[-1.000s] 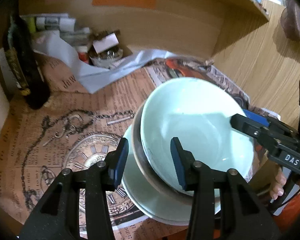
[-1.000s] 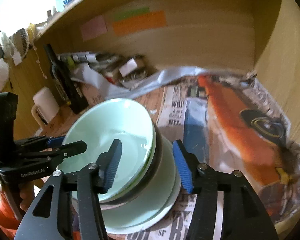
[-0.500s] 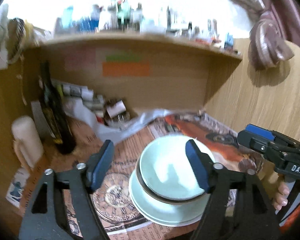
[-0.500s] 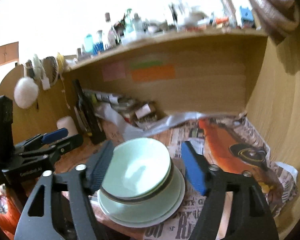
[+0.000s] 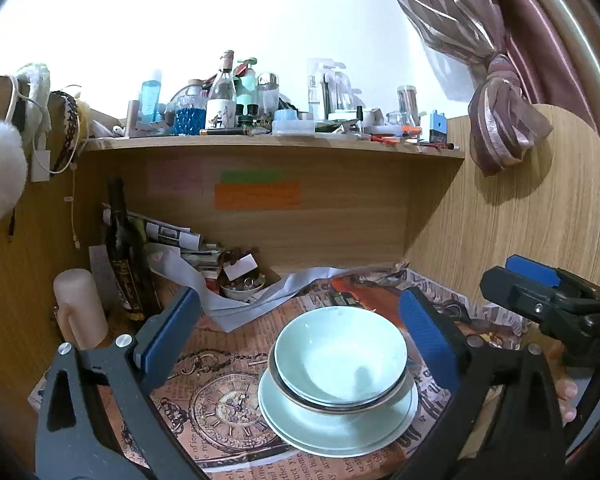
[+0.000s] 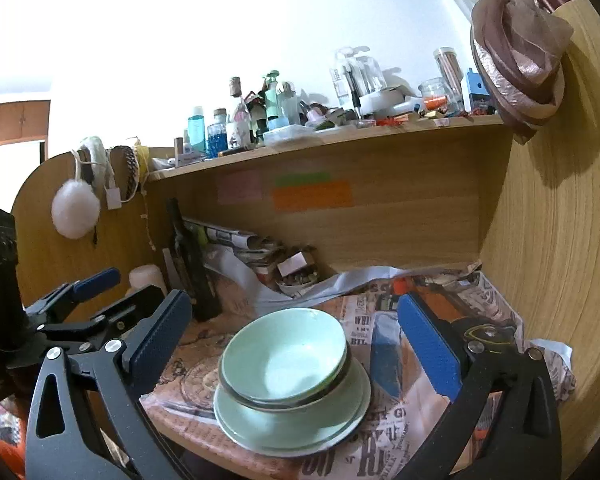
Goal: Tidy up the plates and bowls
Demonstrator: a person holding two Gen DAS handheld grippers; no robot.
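Observation:
A pale green bowl (image 5: 340, 356) sits nested in a dark-rimmed bowl on stacked pale green plates (image 5: 332, 432), on the newspaper-covered desk. In the right wrist view the same bowl (image 6: 284, 356) tops the plates (image 6: 292, 428). My left gripper (image 5: 298, 304) is drawn back from the stack, its jaws opening wide, with nothing between the pads. My right gripper (image 6: 294, 304) hangs back in the same way, jaws opening and empty. Each shows in the other's view: the right gripper (image 5: 504, 280) at the right edge, the left gripper (image 6: 112, 288) at the left.
At the back left stand a dark bottle (image 5: 124, 256), a cream mug (image 5: 80, 308) and rolled papers, with a small dish of trinkets (image 5: 244, 284) beside them. A cluttered shelf (image 5: 260, 144) runs overhead. A wooden side wall (image 5: 520, 240) closes the right.
Both grippers have opened wide and pulled back and upward from the stack, tilting toward level. The top bowl stays on the stack, now farther off and smaller.

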